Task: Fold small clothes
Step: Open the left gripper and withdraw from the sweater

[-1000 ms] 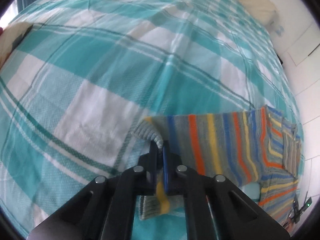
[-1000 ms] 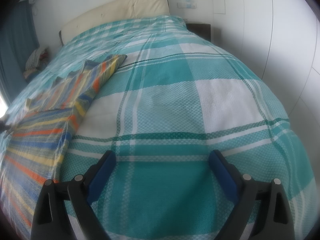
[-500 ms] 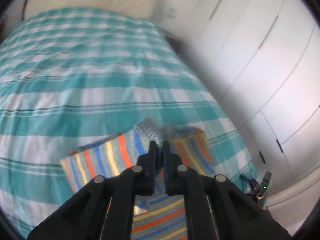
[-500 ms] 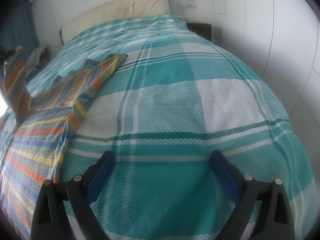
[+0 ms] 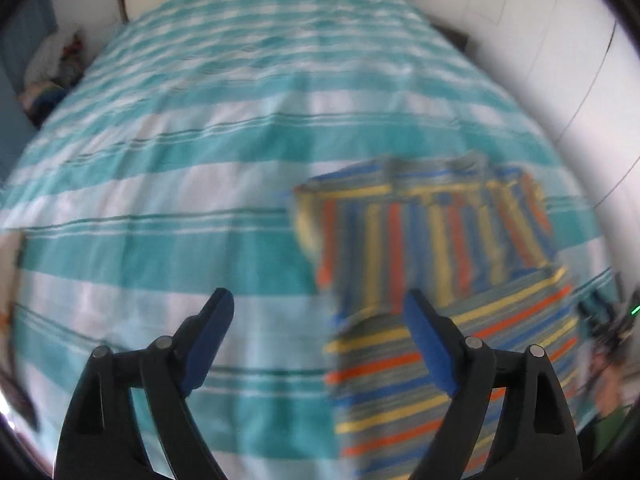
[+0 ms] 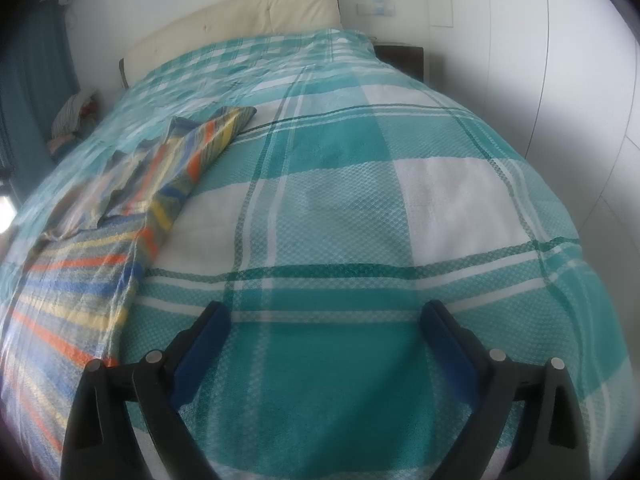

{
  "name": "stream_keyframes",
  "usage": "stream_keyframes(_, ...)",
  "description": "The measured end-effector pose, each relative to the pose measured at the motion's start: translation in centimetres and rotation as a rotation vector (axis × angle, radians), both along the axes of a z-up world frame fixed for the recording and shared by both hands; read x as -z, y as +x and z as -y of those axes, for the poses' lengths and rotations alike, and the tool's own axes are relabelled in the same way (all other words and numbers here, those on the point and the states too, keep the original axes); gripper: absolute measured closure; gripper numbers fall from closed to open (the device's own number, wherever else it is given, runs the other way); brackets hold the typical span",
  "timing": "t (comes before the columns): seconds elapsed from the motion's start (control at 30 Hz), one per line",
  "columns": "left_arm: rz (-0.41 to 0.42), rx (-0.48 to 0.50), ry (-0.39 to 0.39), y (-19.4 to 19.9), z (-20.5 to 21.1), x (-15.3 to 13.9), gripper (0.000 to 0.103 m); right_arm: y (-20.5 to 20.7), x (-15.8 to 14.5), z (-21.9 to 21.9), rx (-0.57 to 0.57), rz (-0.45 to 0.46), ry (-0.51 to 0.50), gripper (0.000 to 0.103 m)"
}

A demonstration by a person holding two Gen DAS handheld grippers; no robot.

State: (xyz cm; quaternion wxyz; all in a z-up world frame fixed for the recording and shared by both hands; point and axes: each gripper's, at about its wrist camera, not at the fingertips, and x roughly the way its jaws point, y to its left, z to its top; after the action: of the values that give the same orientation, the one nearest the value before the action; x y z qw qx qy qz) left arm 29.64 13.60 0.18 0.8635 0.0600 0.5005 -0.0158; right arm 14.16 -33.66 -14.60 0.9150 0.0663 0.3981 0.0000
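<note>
A small sweater striped in grey, blue, orange and yellow [image 5: 432, 240] lies on the teal and white checked bedspread [image 5: 200, 160], with one sleeve folded across its body. My left gripper [image 5: 320, 312] hovers above the sweater's left edge; its jaws are opening wide and hold nothing. In the right wrist view the same sweater [image 6: 132, 208] lies at the left. My right gripper [image 6: 324, 320] stands open over bare bedspread [image 6: 360, 184] to the right of it, empty.
A cream headboard [image 6: 248, 12] closes the far end of the bed. White wardrobe doors [image 6: 560, 60] run along the right side, with a dark bedside table [image 6: 400, 56] in front of them. A heap of clothes [image 6: 74, 116] lies beside the bed's far left.
My left gripper carried the sleeve cuff up and across the sweater, then let it go and opened. The sleeve now lies folded over the body. The right gripper has not moved.
</note>
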Motion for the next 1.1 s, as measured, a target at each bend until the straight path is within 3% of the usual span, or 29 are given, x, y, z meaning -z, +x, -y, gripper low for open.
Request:
stream_keyframes(0.07,0.003,-0.036,0.171,-1.9,-2.8,1.2,0.008,0.0,0.0,0.0,0.000,0.000,-0.001,0.007)
stream_keyframes(0.13,0.017,-0.085,0.214,-3.8,-5.8,2.9,0.007,0.0,0.0,0.0,0.000,0.000,-0.002,0.007)
stream_keyframes(0.27,0.016,-0.186,0.053,-6.4,-10.7,8.0,0.007,0.1,0.1,0.1,0.000,0.003,-0.005,0.007)
stream_keyframes(0.4,0.073,-0.284,-0.101,-8.3,-12.7,12.9,0.007,0.1,0.1,0.1,-0.002,0.006,0.001,0.007)
stream_keyframes(0.5,0.141,-0.282,-0.097,-8.9,-12.1,13.6,0.005,0.1,0.1,0.2,-0.002,0.007,0.003,0.007)
stream_keyframes(0.63,0.128,-0.270,-0.109,-8.7,-12.0,13.7,0.001,0.1,0.1,0.2,-0.002,0.008,0.003,0.007)
stream_keyframes(1.1,0.124,-0.271,-0.118,-8.4,-12.4,14.2,0.001,-0.2,0.0,0.3,-0.001,0.018,0.015,0.007)
